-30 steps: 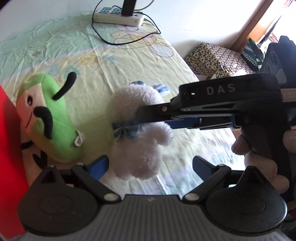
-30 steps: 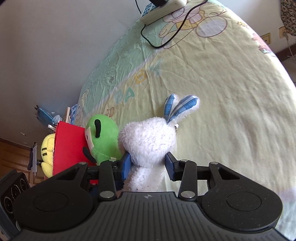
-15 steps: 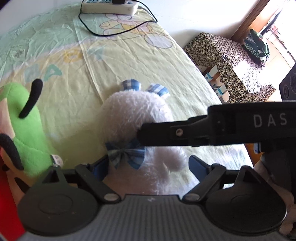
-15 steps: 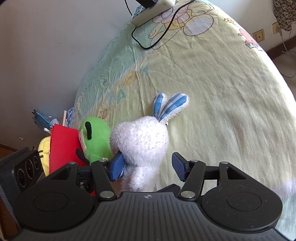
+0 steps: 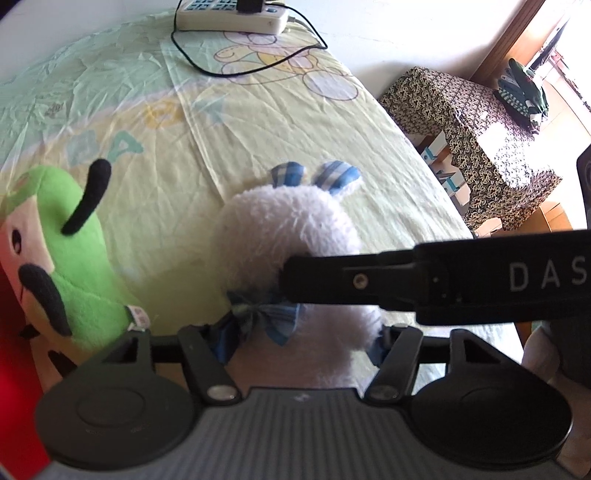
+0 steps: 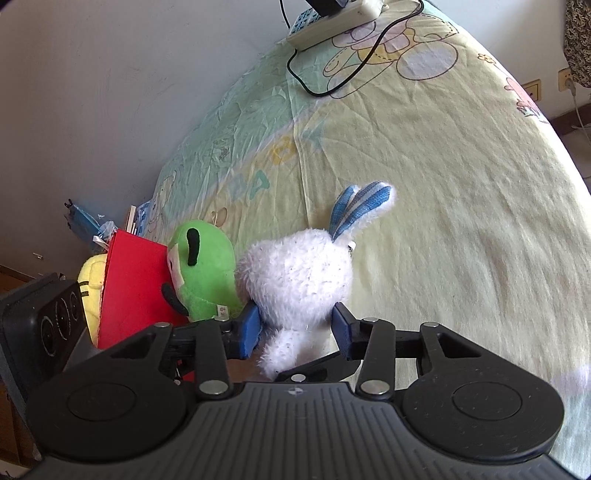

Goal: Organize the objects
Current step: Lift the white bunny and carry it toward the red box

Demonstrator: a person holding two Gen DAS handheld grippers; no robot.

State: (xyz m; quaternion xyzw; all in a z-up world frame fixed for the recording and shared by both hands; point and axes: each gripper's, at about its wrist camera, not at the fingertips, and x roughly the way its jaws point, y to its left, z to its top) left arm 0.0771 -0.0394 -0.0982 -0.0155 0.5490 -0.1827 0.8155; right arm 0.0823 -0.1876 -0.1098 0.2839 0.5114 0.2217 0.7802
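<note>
The white plush rabbit lies on the bed sheet, just beside the green plush toy that leans against a red box, and both pairs of tongs are working on it at once. The left gripper is closing on the rabbit's lower body just below the blue plaid bow, and its pads already seem to press into the fur on either side. The right gripper is also closing, its blue pads flanking the narrow part under the head, touching the fluff on the left and close against it on the right. To do this step well, I would let one grip seat fully before the other lets go, biting into the stuffed body and not merely the loose pile, which would slip; the bow is best kept out of the pinch. Lifting should wait until the toy visibly compresses. The rabbit's long axis runs from the grippers away toward the power strip at the far end of the bed, with the blue striped ears leading and the feet nearest the cameras; it seems to lie face up, since the bow shows in the left wrist view.
</note>
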